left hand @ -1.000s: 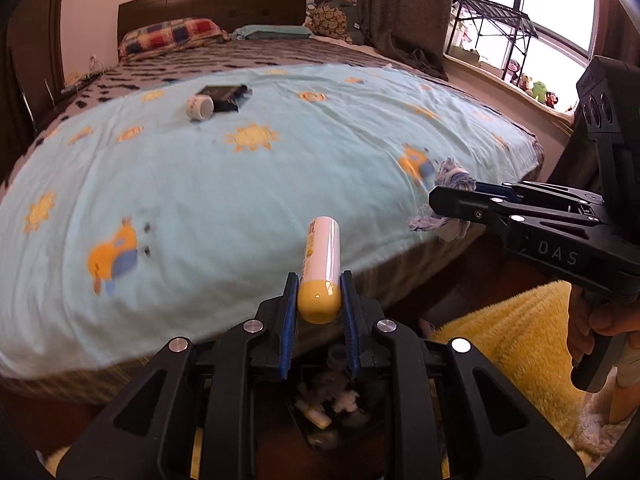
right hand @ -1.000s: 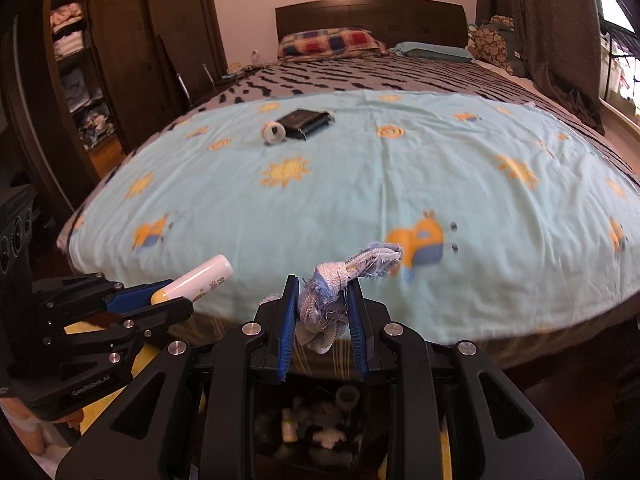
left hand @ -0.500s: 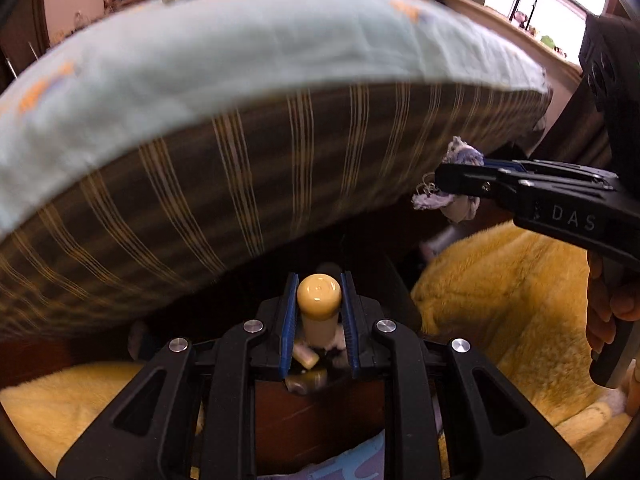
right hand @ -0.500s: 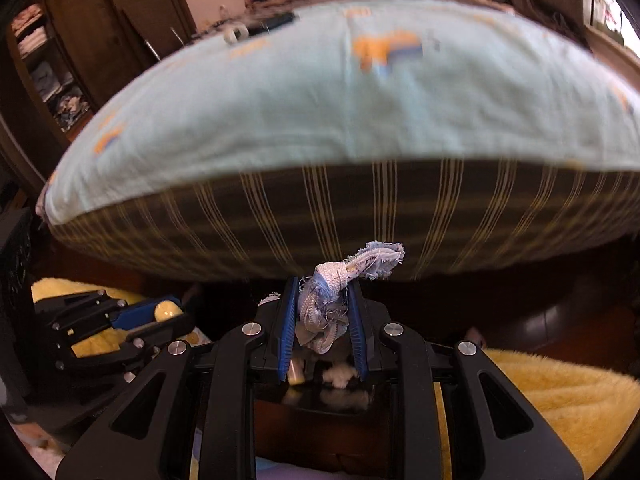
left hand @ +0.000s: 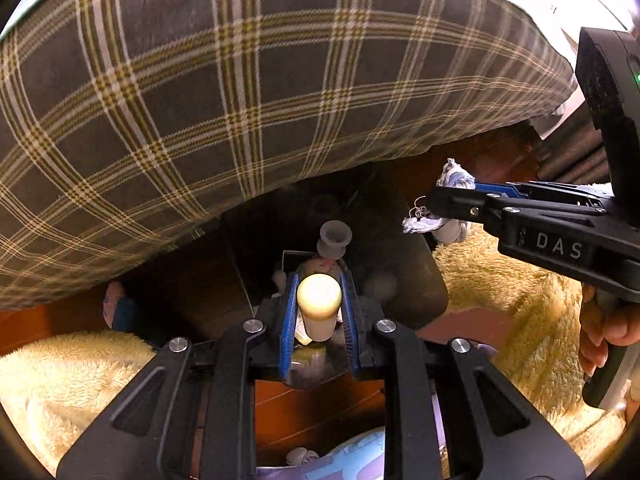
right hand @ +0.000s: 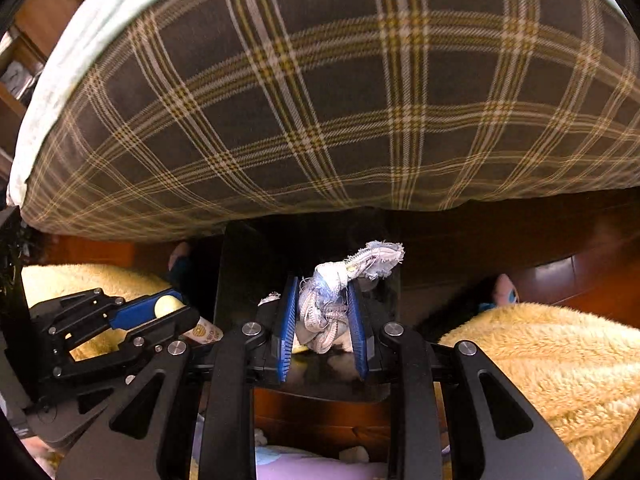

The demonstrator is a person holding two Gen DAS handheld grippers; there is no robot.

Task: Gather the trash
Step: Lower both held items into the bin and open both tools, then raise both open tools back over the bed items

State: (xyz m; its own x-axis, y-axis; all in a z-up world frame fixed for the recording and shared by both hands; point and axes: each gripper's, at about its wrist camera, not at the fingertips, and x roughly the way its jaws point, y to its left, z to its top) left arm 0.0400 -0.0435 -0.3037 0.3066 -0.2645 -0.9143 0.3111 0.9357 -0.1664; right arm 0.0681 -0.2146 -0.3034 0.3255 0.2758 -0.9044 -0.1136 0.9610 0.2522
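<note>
Plaid bedding [left hand: 248, 92] fills the upper half of both views, hanging over a dark wooden floor [right hand: 580, 276] with yellow fleece [left hand: 516, 312] at lower left and right. Below the bed edge sits a dark bin [left hand: 400, 248]. The left gripper [left hand: 319, 308] is clamped on a cream tube [left hand: 319, 300], seen end-on at the middle of the left view, directly over the bin's opening; that view alone shows a clear cup [left hand: 334, 240] and other litter inside the bin, and a hand [left hand: 604, 332] at far right on the other tool's handle. The right gripper [right hand: 323, 312] is clamped on a frayed white-blue rag [right hand: 332, 296] above the bin. Only the right view shows the tube's printed side, at lower left.
</note>
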